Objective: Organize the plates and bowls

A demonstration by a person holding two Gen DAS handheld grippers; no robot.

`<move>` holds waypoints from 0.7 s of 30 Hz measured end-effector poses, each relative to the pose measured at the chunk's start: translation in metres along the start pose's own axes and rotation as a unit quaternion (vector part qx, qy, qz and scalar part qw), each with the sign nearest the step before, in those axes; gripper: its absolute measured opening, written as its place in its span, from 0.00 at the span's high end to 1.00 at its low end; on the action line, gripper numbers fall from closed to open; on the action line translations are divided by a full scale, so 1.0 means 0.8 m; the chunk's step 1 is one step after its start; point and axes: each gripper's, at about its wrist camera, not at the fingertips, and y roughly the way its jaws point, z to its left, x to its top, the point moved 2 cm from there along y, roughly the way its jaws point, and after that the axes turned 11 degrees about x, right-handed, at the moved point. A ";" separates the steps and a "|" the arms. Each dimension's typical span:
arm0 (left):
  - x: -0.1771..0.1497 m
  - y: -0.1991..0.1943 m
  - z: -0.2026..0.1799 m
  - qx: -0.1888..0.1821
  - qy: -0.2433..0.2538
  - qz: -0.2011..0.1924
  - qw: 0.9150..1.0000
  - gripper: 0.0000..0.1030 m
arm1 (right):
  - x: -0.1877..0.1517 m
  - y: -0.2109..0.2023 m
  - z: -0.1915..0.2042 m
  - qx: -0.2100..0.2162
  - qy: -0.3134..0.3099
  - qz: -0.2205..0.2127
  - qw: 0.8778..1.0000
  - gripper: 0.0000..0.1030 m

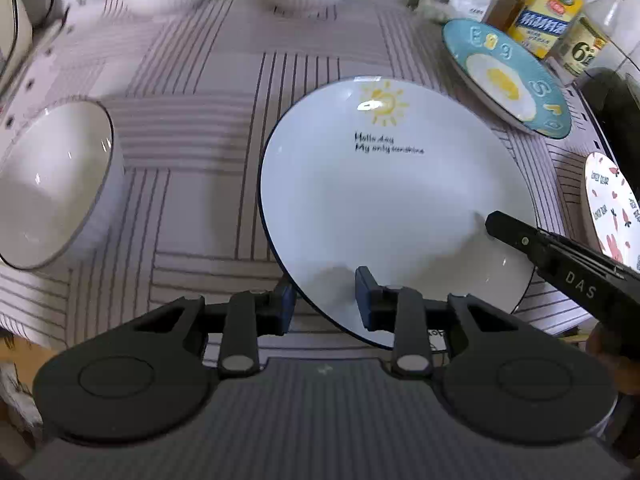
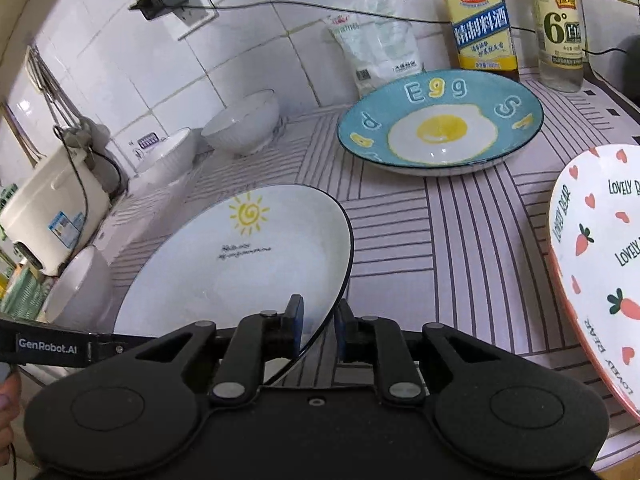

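Note:
A white plate with a yellow sun (image 1: 380,200) (image 2: 240,272) lies tilted over the striped tablecloth (image 1: 192,216), its near rim raised. My left gripper (image 1: 325,300) is shut on that near rim, one pad under it and one on top. My right gripper (image 2: 319,326) straddles the plate's right rim with a small gap showing at each pad; in the left wrist view its upper finger (image 1: 496,224) lies over the plate. A blue egg plate (image 1: 504,76) (image 2: 440,120) sits behind. A pink-rimmed bear plate (image 1: 612,204) (image 2: 600,260) lies to the right.
One white bowl (image 1: 48,184) (image 2: 76,288) stands left of the sun plate, two more (image 2: 244,124) (image 2: 168,156) by the tiled wall. Bottles (image 2: 480,20) (image 2: 560,28) and a bag (image 2: 376,48) line the back. A rice cooker (image 2: 52,208) sits far left.

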 end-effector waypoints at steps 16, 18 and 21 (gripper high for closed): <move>0.015 -0.081 -0.011 0.041 0.063 -0.001 0.997 0.46 | 0.026 -0.093 0.034 -0.065 -0.051 0.014 0.996 0.46; 0.014 -0.098 -0.021 0.043 0.082 -0.010 0.996 0.44 | 0.027 -0.112 0.038 -0.071 -0.055 0.013 0.996 0.39; 0.014 -0.117 -0.036 0.037 0.108 -0.023 0.993 0.40 | 0.027 -0.137 0.043 -0.083 -0.064 0.020 0.994 0.34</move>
